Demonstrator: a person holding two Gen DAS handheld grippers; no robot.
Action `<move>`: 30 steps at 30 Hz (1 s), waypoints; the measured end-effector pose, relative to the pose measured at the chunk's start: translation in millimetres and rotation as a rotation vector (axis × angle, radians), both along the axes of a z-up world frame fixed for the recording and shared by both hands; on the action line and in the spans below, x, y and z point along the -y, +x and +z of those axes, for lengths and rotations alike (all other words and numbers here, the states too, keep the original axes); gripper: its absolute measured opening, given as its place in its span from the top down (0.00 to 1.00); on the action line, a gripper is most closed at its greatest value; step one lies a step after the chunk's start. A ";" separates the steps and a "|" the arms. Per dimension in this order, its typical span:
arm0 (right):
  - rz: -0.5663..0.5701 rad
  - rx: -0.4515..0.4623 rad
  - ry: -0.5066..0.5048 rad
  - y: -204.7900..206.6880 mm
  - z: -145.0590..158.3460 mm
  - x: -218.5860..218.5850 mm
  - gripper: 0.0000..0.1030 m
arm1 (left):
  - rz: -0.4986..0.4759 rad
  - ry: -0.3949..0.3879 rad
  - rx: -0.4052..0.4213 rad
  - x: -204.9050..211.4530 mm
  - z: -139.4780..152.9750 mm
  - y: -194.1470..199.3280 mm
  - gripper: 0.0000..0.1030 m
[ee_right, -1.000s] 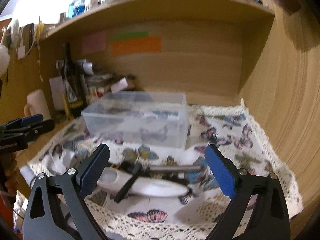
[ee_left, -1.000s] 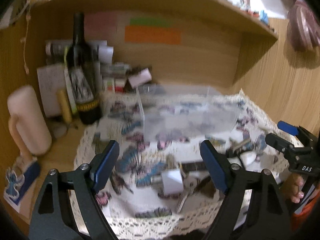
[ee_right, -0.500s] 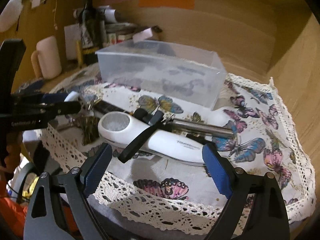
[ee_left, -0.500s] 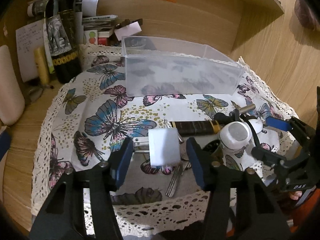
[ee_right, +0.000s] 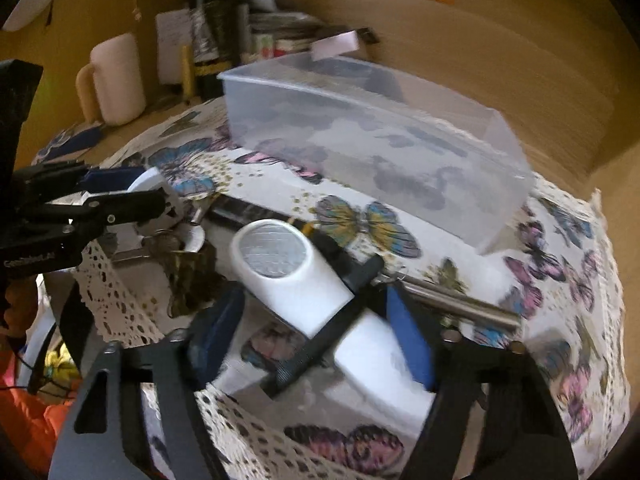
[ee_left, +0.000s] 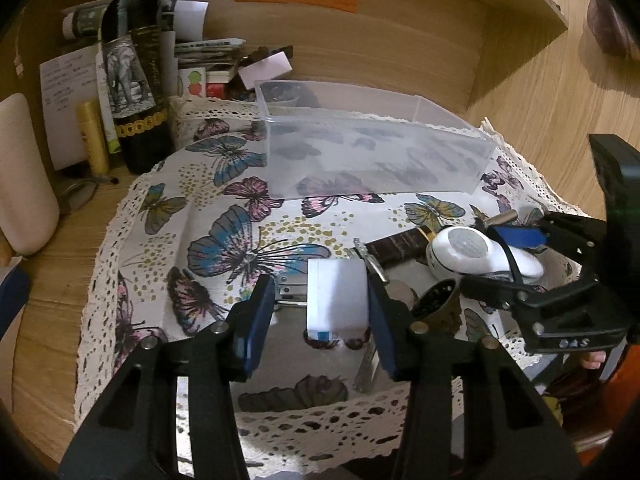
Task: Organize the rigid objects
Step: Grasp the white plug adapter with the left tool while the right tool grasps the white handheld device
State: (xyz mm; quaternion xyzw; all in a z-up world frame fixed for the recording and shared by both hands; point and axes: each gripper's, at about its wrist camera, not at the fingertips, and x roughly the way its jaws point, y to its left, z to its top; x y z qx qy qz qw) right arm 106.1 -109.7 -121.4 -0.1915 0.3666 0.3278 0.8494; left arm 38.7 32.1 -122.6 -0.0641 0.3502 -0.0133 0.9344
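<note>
Both grippers closed in: left gripper [ee_left: 320, 312] straddles white block [ee_left: 337, 296].

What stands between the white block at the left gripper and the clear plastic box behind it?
Nothing visible does. The white block sits between the left gripper's open fingers, and only bare butterfly cloth lies between it and the clear plastic box. The dark handle lies off to the right.

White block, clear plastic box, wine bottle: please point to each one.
white block [ee_left: 336, 294], left wrist view, front face
clear plastic box [ee_left: 372, 156], left wrist view, near wall
wine bottle [ee_left: 134, 64], left wrist view, label
</note>
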 end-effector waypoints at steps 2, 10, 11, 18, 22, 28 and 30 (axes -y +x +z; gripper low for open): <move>0.012 -0.019 0.001 1.6 1.2 -4.3 0.47 | 0.001 0.007 0.004 -0.9 0.1 -2.0 0.56; 0.018 -0.028 -0.008 0.8 0.5 -7.6 0.58 | -0.009 0.022 -0.047 3.7 -10.0 9.9 0.54; 0.017 -0.026 -0.009 0.9 0.5 -7.9 0.58 | -0.011 0.016 -0.054 3.9 -11.9 12.8 0.54; 0.011 -0.039 0.025 -8.8 3.7 7.0 0.67 | -0.012 0.016 -0.034 4.5 -10.0 9.1 0.55; 0.040 -0.038 0.039 -18.7 4.7 13.6 0.67 | -0.012 0.031 -0.016 7.2 -6.0 1.6 0.55; 0.040 -0.080 0.010 -3.6 -8.5 -6.1 0.66 | -0.010 0.032 0.009 9.9 1.0 -3.6 0.55; 0.037 -0.075 0.009 1.4 -10.6 -13.7 0.66 | -0.006 0.031 0.016 9.2 4.3 -4.1 0.55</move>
